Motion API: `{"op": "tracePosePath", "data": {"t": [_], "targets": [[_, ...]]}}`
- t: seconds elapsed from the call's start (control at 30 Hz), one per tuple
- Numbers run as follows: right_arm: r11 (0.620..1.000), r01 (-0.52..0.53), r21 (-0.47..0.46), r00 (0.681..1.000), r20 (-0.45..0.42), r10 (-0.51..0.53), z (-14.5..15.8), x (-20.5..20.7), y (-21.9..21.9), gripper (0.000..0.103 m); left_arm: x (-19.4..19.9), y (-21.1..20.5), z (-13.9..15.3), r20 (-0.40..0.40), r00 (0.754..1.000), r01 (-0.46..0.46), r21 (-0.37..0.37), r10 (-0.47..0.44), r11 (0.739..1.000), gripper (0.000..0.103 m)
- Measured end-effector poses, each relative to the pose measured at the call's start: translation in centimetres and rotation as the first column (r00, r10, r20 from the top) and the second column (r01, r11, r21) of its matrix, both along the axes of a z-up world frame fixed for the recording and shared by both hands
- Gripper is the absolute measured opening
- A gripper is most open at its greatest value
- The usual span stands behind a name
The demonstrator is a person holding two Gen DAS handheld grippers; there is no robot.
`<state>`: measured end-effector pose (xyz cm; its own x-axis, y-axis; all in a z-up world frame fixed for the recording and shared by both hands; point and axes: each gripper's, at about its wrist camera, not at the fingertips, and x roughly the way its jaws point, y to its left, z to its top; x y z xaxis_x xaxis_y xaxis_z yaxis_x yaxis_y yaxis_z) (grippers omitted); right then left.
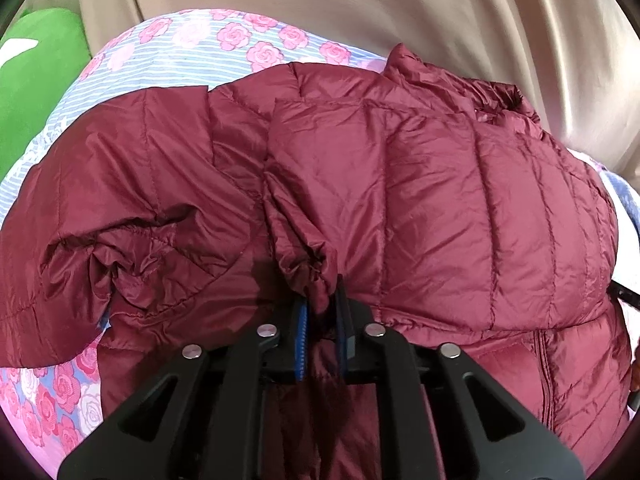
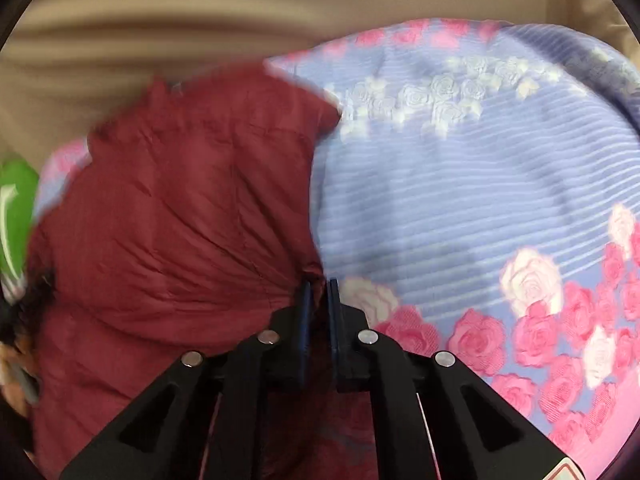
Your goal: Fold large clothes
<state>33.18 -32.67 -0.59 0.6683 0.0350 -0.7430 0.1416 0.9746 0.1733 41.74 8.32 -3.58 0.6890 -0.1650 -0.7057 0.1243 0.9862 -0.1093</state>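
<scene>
A maroon quilted down jacket (image 1: 400, 200) lies spread on a flowered bedsheet (image 1: 192, 52), collar toward the far right. One sleeve (image 1: 296, 208) is folded across its body, and the gathered cuff sits pinched between the blue pads of my left gripper (image 1: 322, 300). In the blurred right wrist view the jacket (image 2: 180, 220) fills the left half. My right gripper (image 2: 319, 288) is shut on a bunched edge of its fabric, with creases fanning out from the grip. The other sleeve (image 1: 120, 248) lies crumpled at the left.
The blue-striped sheet with pink and white roses (image 2: 460, 200) stretches to the right of the jacket. A green object (image 1: 36, 80) sits at the far left edge of the bed. Beige fabric folds (image 1: 360, 8) hang behind the bed.
</scene>
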Motion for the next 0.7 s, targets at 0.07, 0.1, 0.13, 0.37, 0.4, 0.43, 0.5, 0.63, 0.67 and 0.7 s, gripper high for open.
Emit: {"op": "tracePosePath", "data": {"t": [0.07,0.1,0.13,0.37,0.4,0.43,0.5,0.63,0.67,0.7], "targets": [[0.995,0.028,-0.093,1.0,-0.003,-0.028,1.1,-0.3,1.1,0.005,0.2,-0.2,0.0,0.001,1.0,0.0,0.009,0.0,1.0,0.012],[0.987,0.058,-0.147,0.998,0.029,-0.055,2.3,-0.7,1.8,0.006,0.3,-0.2,0.0,0.001,1.0,0.0,0.009,0.0,1.0,0.012],[0.982,0.063,-0.178,0.994,0.101,-0.046,4.3,-1.4,3.0,0.007,0.3,0.0,0.0,0.001,1.0,0.0,0.007,0.0,1.0,0.012],[0.988,-0.036,-0.148,0.998,0.049,0.043,3.1,2.3,7.7,0.007,0.5,0.2,0.0,-0.001,1.0,0.0,-0.015,0.0,1.0,0.012],[0.988,-0.038,-0.148,0.999,0.016,0.041,1.6,3.0,7.7,0.004,0.5,0.3,0.0,-0.002,1.0,0.001,-0.025,-0.001,1.0,0.012],[0.989,-0.038,-0.142,0.999,0.017,0.041,1.1,2.8,7.6,0.004,0.5,0.5,0.0,-0.003,1.0,0.002,-0.037,-0.002,0.999,0.012],[0.989,-0.033,-0.146,0.999,0.029,0.038,1.2,2.5,7.8,0.004,0.4,1.1,0.0,-0.003,1.0,0.003,-0.066,-0.003,0.998,0.012],[0.99,-0.032,-0.136,0.999,0.013,0.034,2.8,0.7,8.9,0.01,-1.3,4.6,0.9,-0.01,1.0,-0.03,-0.2,0.029,0.979,0.02],[0.989,-0.039,-0.141,0.999,0.016,0.042,2.8,0.6,8.7,0.012,-2.2,6.0,1.3,-0.009,0.999,-0.05,-0.229,0.049,0.972,0.027],[0.988,-0.049,-0.149,0.998,0.022,0.053,3.2,-0.3,9.1,0.015,-3.0,7.6,1.7,-0.01,0.996,-0.084,-0.245,0.084,0.966,0.039]]}}
